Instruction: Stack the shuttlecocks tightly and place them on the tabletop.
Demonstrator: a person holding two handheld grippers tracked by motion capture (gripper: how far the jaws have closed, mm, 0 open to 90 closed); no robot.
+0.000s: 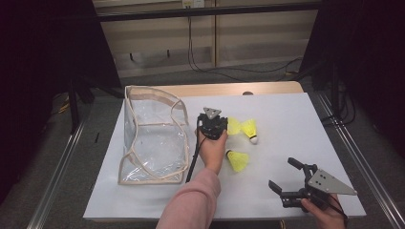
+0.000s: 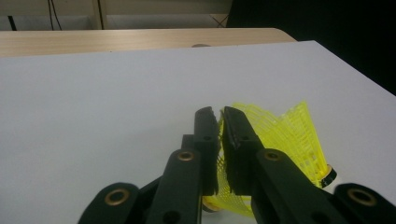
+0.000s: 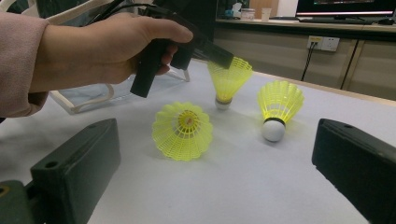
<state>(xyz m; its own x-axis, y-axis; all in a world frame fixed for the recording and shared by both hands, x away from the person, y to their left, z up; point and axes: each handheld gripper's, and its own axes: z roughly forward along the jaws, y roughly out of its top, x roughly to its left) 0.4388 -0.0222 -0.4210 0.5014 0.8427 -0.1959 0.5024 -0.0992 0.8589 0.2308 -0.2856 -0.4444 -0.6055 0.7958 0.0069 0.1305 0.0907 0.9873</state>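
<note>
The left gripper (image 2: 219,116) has its jaws pressed together on the rim of a yellow shuttlecock's (image 2: 285,135) net skirt, the mesh pinched between the two black pads. In the right gripper view that held shuttlecock (image 3: 228,79) stands cork-down on the white table cover (image 3: 243,186), its skirt caught from above. The left hand (image 3: 98,46), in a pink sleeve, wraps the gripper's handle.

Just beside it stands a second shuttlecock (image 1: 250,129) (white cork toward the person), and a third shuttlecock (image 1: 237,161) lies on its side nearer the person, its open skirt facing the right gripper's camera.

The right gripper (image 1: 282,176) rests low near the table's front right corner, jaws spread wide and holding nothing, well apart from the shuttlecocks.

A clear plastic bag (image 1: 153,138) with beige trim stands open to the left of the left gripper.
</note>
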